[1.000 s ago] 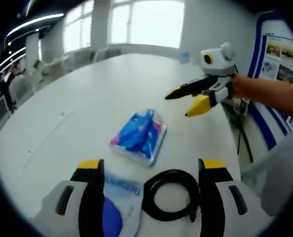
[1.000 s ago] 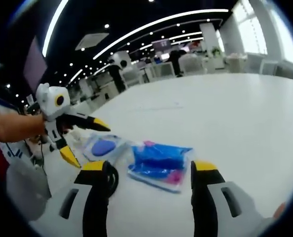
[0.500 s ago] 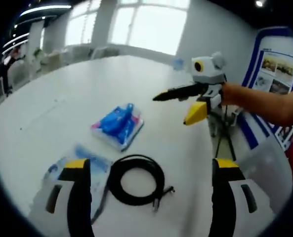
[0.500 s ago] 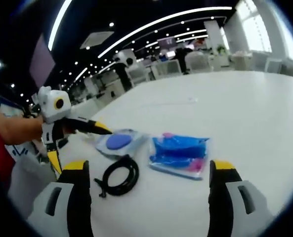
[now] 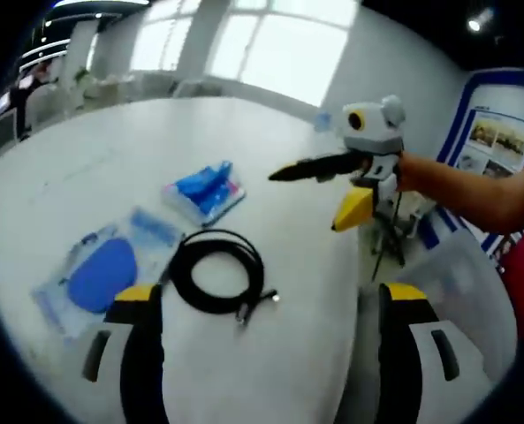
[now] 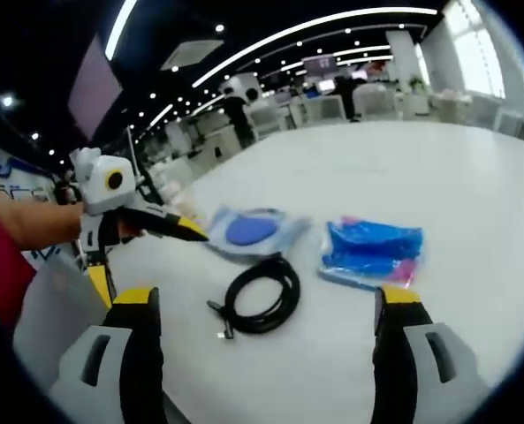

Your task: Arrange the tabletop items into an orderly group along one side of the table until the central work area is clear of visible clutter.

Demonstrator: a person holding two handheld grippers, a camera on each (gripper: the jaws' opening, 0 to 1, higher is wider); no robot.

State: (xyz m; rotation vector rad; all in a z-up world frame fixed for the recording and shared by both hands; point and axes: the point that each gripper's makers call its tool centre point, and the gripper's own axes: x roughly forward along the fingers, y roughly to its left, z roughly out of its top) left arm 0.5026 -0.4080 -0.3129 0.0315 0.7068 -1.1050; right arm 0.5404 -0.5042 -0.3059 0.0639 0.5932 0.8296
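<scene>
Grippers hung spread and empty above the near edge of the white worktop (image 5: 85,168): left gripper (image 5: 270,309) and right gripper (image 6: 266,314) had both drawn back over the last second, leaving everything released. Just beyond lay the coiled black cable (image 5: 217,272), beside it the clear pouch with a blue disc (image 5: 102,274), then the blue packet (image 5: 204,188). All three sat close together near one side, suggesting the grouping was nearly finished.
</scene>
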